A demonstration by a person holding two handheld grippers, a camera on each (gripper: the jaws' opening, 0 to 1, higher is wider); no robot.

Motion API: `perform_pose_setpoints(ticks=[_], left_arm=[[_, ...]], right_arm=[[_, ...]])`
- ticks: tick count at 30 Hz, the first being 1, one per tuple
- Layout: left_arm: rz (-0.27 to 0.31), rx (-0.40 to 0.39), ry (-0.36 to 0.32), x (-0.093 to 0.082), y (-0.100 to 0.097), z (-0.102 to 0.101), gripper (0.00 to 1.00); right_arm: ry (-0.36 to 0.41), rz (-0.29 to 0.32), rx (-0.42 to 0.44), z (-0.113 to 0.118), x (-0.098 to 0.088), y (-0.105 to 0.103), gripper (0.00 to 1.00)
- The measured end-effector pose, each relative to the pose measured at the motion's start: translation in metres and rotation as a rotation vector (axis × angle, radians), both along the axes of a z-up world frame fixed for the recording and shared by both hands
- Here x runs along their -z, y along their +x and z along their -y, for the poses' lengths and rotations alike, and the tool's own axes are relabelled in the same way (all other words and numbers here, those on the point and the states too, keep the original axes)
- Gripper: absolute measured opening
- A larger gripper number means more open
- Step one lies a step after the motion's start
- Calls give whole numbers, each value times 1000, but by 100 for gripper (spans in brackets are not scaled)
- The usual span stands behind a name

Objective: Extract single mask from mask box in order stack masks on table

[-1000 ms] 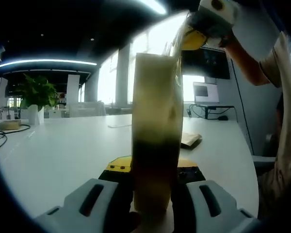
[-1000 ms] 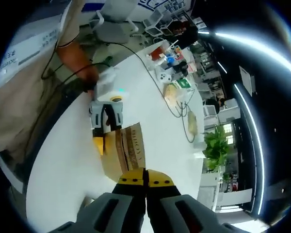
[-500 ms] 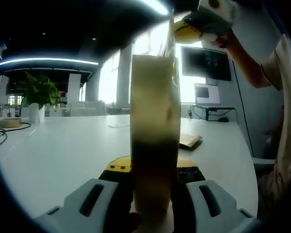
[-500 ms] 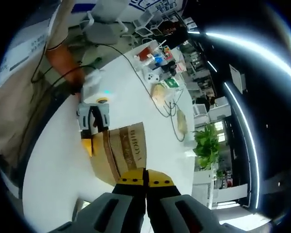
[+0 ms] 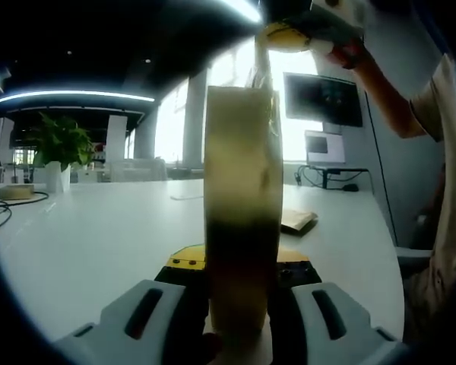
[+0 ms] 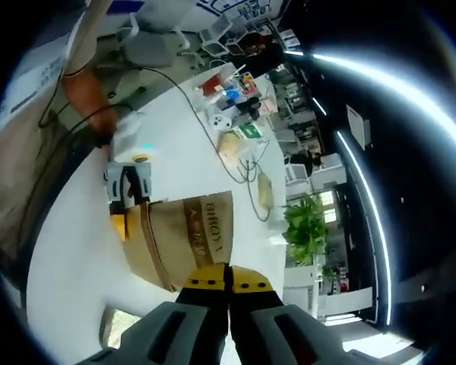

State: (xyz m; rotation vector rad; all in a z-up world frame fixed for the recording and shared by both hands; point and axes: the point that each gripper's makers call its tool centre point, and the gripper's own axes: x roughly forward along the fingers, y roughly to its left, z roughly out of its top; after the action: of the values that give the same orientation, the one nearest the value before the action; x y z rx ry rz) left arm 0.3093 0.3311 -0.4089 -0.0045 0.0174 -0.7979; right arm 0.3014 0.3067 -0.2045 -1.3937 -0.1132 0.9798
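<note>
Bracing mask box (image 5: 242,228) upright on table (image 5: 99,243) with left gripper (image 5: 239,300), jaws clamped; right gripper (image 6: 228,285) pinched closed overhead on a thin mask (image 5: 260,65), lifting one clear.

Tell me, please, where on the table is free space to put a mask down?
Bare white table lies between the mask box and the potted plant. Crowded: the far end with cables and small items, and the flat packet beside the box.
</note>
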Motion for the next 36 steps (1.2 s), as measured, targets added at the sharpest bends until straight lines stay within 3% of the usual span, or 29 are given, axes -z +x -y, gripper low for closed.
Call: perform_pose_setpoints(ticks=[13,27,36], left_arm=[[0,0,1,0,0,0,20],[-1,1,0,0,1,1,20],[1,2,4,0,1,1,20]], right_arm=[[47,67,29,10,-36,3,0],[72,110,52,22,-57,3,0],[88,132,108,44,-67,7,0]])
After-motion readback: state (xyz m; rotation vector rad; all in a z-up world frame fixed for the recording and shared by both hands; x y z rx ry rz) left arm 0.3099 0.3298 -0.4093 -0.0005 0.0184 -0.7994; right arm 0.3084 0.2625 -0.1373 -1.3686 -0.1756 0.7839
